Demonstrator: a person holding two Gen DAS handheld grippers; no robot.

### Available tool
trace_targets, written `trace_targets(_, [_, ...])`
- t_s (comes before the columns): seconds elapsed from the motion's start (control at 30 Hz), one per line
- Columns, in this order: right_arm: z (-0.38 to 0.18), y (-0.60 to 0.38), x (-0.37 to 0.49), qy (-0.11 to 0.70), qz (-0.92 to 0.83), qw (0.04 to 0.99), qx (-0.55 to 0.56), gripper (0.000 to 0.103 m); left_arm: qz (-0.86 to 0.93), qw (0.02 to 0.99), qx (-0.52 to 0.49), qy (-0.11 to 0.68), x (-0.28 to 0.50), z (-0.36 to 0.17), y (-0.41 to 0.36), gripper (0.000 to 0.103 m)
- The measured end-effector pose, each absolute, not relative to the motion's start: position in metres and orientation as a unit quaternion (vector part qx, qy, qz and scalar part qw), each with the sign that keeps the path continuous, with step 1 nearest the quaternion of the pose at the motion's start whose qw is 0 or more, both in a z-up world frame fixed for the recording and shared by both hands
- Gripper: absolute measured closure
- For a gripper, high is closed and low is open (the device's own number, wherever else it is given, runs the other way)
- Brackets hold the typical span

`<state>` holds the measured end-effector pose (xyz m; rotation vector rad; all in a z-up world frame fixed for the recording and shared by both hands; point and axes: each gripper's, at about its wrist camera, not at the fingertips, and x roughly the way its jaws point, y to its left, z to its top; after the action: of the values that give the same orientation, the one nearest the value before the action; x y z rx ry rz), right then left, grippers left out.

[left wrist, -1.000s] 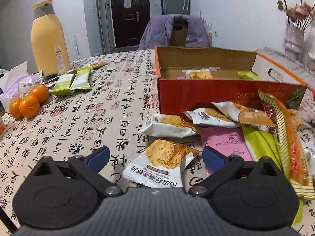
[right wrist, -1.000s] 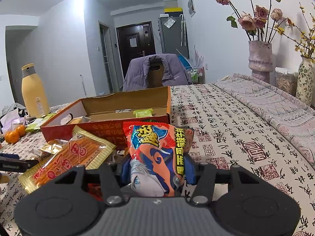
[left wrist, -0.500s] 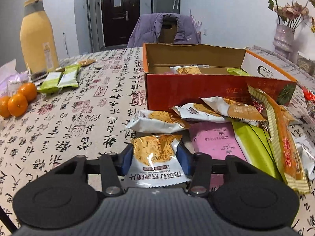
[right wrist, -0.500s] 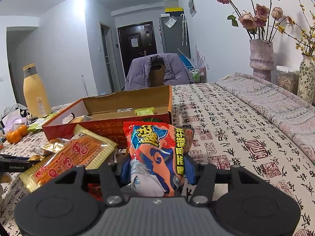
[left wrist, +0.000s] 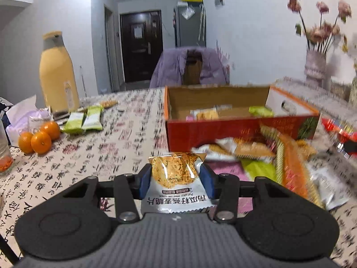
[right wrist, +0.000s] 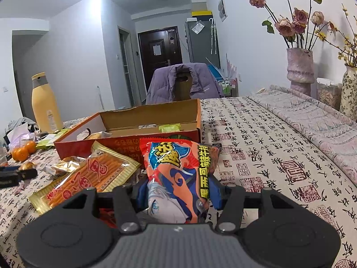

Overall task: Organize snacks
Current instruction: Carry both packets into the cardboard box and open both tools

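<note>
Straight ahead of both tongs sits the open cardboard box (left wrist: pixel 241 131), red-orange outside and plain brown inside, with a few small packets lying on its floor. It rests on the tabletop (right wrist: pixel 256 147), whose cloth is printed with calligraphy. Between the box and the tongs lies a loose heap of snack packets (left wrist: pixel 263 158), blurred in the left view. The largest is a long gold-edged pack of orange sticks (right wrist: pixel 89 178), just left of the right tongs. The right tongs (right wrist: pixel 178 192) point level toward the box and are clamped on a red-and-blue snack bag (right wrist: pixel 176 178) printed with a cartoon face; the bag stands upright between the blue pads. The left tongs (left wrist: pixel 176 181) also face the box and are closed on a white oat-crisp packet (left wrist: pixel 176 178), whose golden end juts forward. Far left of them lie three oranges (left wrist: pixel 38 137).
</note>
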<state>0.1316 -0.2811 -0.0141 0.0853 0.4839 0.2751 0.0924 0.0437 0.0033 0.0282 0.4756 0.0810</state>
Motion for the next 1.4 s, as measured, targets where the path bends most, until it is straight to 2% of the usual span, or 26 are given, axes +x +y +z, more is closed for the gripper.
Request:
trace_targets(0.43, [0.004,-0.262,0.138,0.21,0.155,0.965,0.026,0.05,0.034,0.986,-0.007,0.164,0.092,0.046,0.023,0.055])
trace_targets(1.03, [0.046,-0.221,0.195,0.152,0.17,0.974,-0.005,0.05,0.029,0.989,-0.022,0.143,0.168,0.077,0.009,0.055])
trace_targets(1.4, [0.051,-0.196,0.269,0.164,0.171,0.971,-0.023,0.05,0.036,0.986,-0.031,0.158,0.236,0.074,0.007,0.055])
